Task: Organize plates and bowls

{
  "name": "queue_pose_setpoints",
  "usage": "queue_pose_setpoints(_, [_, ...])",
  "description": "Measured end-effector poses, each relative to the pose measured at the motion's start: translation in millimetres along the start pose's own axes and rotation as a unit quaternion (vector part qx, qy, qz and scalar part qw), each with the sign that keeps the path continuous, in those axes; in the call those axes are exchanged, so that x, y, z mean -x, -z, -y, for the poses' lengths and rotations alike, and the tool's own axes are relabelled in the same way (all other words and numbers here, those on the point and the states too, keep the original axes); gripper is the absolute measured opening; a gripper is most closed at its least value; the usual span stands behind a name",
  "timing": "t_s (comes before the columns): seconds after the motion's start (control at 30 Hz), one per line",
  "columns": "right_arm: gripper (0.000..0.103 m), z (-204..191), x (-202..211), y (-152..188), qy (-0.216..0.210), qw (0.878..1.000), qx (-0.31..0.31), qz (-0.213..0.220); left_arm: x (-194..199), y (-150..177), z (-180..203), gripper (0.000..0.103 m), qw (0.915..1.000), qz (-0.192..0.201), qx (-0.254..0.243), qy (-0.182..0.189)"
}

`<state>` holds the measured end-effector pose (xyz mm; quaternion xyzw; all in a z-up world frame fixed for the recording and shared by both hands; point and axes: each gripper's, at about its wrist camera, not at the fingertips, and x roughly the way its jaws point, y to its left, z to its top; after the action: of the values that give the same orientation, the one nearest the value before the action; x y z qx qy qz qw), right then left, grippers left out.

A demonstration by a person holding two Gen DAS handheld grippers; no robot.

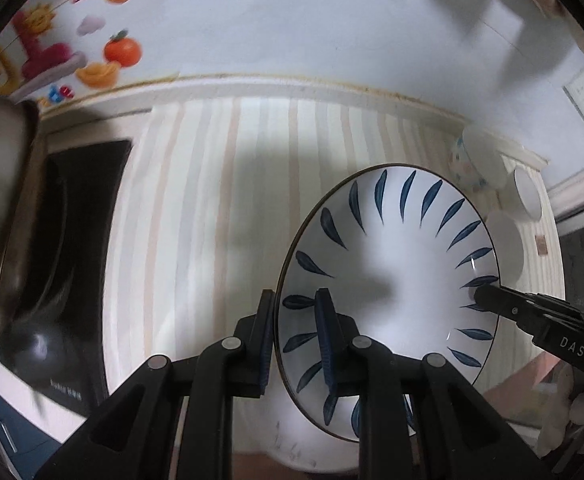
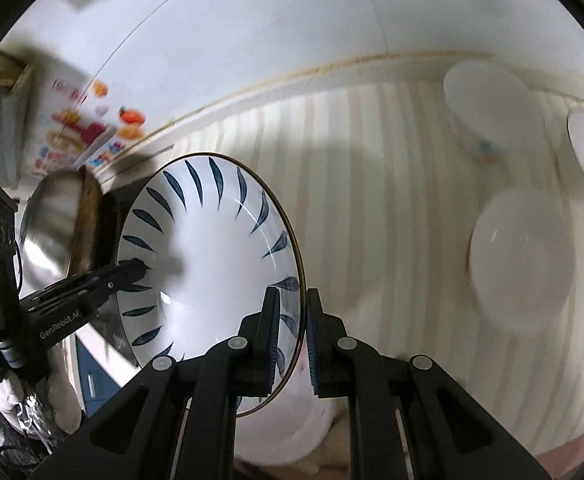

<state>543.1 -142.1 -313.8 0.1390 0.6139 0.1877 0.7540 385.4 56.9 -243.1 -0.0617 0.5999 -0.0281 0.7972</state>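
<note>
A white plate with blue leaf marks is held up above the striped table between both grippers. My left gripper is shut on its left rim, one finger on each face. My right gripper is shut on the opposite rim; it also shows in the left wrist view. The plate fills the left middle of the right wrist view, where the left gripper shows on its far rim. White bowls lie on the table to the right.
A steel bowl sits at the left over a black cooktop. A patterned white bowl and two more white bowls stand at the table's far right. The wall with a sticker runs behind the striped table.
</note>
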Motion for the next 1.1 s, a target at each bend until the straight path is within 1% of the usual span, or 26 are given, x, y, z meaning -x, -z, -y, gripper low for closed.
queue_pose_setpoints(0.1, [0.014, -4, -4, 29, -0.007, 1.000, -0.003, -0.010, -4, 22, -2, 0.018, 0.9999, -0.013, -0.003, -0.005])
queue_pose_setpoints(0.23, [0.014, 0, -17, 62, -0.011, 0.999, -0.012, -0.029, -23, 46, -8, 0.018, 0.9992, -0.039, -0.003, -0.008])
queue_pose_setpoints(0.4, [0.014, 3, -42, 82, -0.004, 0.999, -0.019, -0.048, -48, 61, -12, 0.018, 0.9978, -0.064, -0.006, -0.020])
queue_pose_setpoints(0.6, [0.014, 7, -65, 92, 0.007, 0.998, -0.023, -0.062, -66, 63, -10, 0.018, 0.9964, -0.078, -0.014, -0.030])
queue_pose_setpoints(0.77, [0.014, 11, -75, 94, 0.010, 0.997, -0.027, -0.072, -67, 58, -11, 0.018, 0.9962, -0.073, -0.027, -0.040])
queue_pose_setpoints(1.1, [0.014, 13, -87, 97, 0.016, 0.996, -0.030, -0.084, -68, 62, -1, 0.018, 0.9943, -0.068, -0.042, -0.071])
